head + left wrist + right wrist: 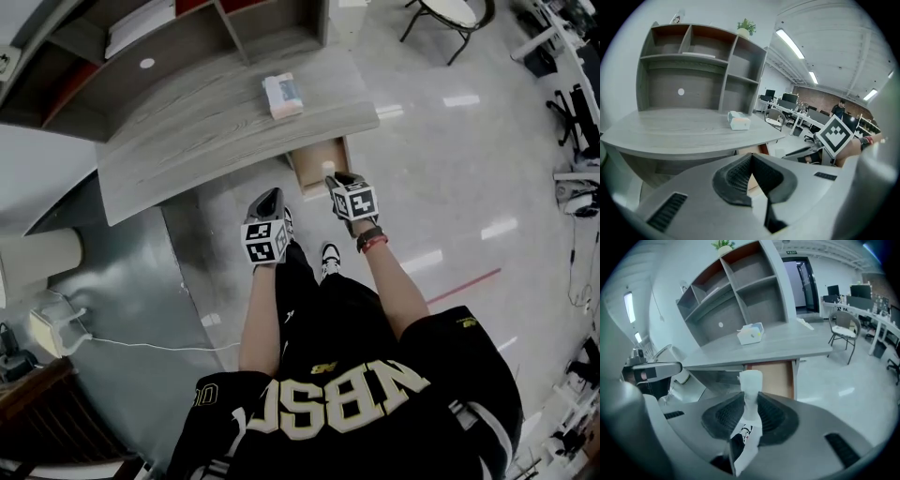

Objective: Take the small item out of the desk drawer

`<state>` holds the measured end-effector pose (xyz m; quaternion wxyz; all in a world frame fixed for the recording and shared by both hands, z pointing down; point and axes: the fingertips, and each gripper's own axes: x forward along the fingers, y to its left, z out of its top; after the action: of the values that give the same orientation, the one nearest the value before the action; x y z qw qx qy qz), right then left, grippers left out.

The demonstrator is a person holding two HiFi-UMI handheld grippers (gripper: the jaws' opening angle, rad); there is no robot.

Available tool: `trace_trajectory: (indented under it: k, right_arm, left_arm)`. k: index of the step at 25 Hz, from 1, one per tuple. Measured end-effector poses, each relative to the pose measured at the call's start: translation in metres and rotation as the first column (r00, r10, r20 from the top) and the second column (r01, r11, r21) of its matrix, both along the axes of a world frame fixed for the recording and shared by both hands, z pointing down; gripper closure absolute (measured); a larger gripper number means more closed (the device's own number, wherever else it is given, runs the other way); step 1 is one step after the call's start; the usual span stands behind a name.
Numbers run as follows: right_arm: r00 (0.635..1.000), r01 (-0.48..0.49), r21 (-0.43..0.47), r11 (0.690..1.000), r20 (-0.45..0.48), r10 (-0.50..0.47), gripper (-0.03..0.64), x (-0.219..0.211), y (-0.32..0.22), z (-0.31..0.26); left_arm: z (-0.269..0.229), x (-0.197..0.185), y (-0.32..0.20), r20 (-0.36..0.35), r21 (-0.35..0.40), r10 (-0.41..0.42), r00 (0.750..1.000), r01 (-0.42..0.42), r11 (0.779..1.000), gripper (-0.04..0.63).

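Observation:
My right gripper [750,405] is shut on a small white item [751,389] with a black-and-white print; the item's top sticks out above the pads. The gripper hangs in front of the open wooden drawer [772,375] under the grey desk [778,348]. From the head view, the right gripper [337,184] is just below the drawer [317,161], at the desk's near edge. My left gripper [269,201] is beside it to the left, over the floor. Its jaws [751,160] meet at the tips with nothing between them.
A tissue box [283,96] lies on the desk top [206,131], in front of a grey shelf unit [169,47]. A chair [450,17] stands on the shiny floor at the far right. A metal panel and a cable lie to the left [122,291].

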<state>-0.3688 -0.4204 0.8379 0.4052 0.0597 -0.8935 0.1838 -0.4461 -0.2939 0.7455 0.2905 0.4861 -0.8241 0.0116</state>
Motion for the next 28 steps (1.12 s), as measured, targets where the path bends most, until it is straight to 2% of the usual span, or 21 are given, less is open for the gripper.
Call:
trace_trajectory:
  k: [7, 12, 17, 24, 28]
  right_arm:
    - [0.999, 0.004, 0.045, 0.999, 0.046, -0.006, 0.522, 0.013, -0.001, -0.061]
    - [0.992, -0.017, 0.023, 1.000, 0.129, 0.014, 0.520, 0.011, 0.000, -0.099]
    - [0.982, -0.012, 0.088, 0.996, 0.189, -0.005, 0.520, 0.007, -0.003, -0.144]
    - [0.950, -0.043, 0.158, 0.987, 0.312, -0.009, 0.520, -0.007, -0.014, -0.211]
    - [0.919, -0.091, 0.173, 0.981, 0.394, 0.016, 0.520, -0.016, -0.022, -0.253]
  left_arm:
    - [-0.057, 0.002, 0.004, 0.065, 0.045, -0.027, 0.998, 0.024, 0.999, 0.581]
    - [-0.090, 0.000, 0.004, 0.111, 0.096, -0.030, 0.993, 0.019, 0.995, 0.580]
    - [-0.124, -0.005, 0.004, 0.162, 0.141, -0.041, 0.986, 0.018, 0.990, 0.580]
    - [-0.170, -0.018, 0.007, 0.229, 0.181, -0.072, 0.971, 0.030, 0.983, 0.580]
    - [-0.211, -0.030, 0.012, 0.275, 0.242, -0.117, 0.954, 0.049, 0.969, 0.581]
